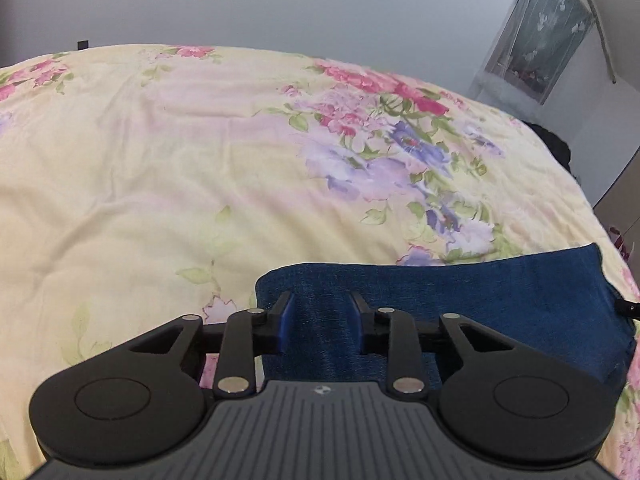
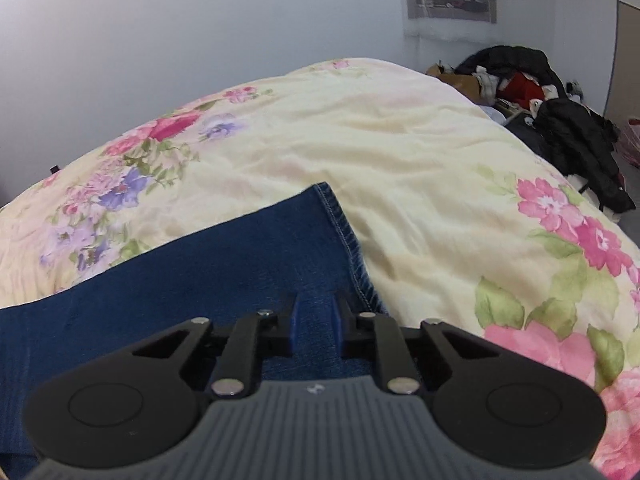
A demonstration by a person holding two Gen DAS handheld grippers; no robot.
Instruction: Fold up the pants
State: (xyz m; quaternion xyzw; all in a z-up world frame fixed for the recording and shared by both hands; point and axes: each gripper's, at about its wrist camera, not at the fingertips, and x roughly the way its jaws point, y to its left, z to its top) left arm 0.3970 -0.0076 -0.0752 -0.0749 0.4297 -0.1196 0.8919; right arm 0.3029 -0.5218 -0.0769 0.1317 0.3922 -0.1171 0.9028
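Dark blue denim pants point(image 1: 480, 300) lie folded in a flat band on a floral quilt point(image 1: 160, 160). My left gripper point(image 1: 320, 296) points down at the band's left end, its jaws partly apart with denim showing between the pads. In the right wrist view the pants point(image 2: 180, 272) run from the lower left to a stitched hem point(image 2: 348, 240). My right gripper point(image 2: 316, 296) sits just inside that hem, its pads close together and pinching a narrow ridge of the cloth.
The cream quilt point(image 2: 420, 184) with pink and purple flowers covers the whole bed. A pile of dark and red clothes point(image 2: 560, 120) lies past the bed's far right edge. A pale wall stands behind, with a curtained window point(image 1: 536, 40).
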